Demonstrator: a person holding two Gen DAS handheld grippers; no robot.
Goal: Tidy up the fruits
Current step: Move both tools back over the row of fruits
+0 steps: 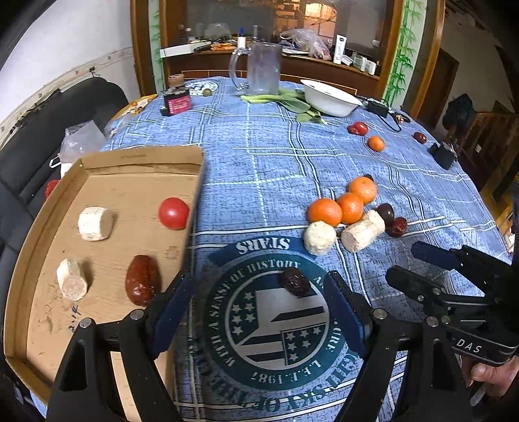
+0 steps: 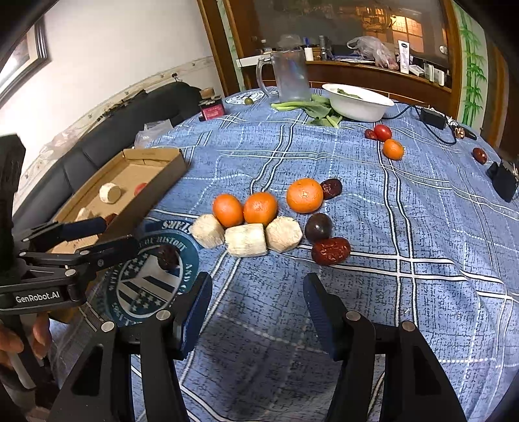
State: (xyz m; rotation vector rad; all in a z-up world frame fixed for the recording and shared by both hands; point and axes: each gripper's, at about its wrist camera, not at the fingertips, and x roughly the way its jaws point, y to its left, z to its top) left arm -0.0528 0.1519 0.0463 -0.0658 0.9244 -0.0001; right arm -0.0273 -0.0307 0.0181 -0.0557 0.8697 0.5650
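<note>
Left tool (image 1: 259,311) gapes wide, empty, over a dark date (image 1: 295,281) on the tabletop (image 1: 259,162) – likely next for the cardboard tray (image 1: 139,155) at left. Right tool (image 2: 258,311) is half-open, empty, facing the oranges (image 2: 260,208) & the rest, mid-tabletop.

light: even indoor, fairly bright, warm lamp glow in far window (image 2: 402,29) | shadows: soft, my tools' shadow dark on near tabletop (image 2: 259,341) | blur: slight, left box (image 1: 107,233) soft | distortion: strong fisheye, corners black
</note>
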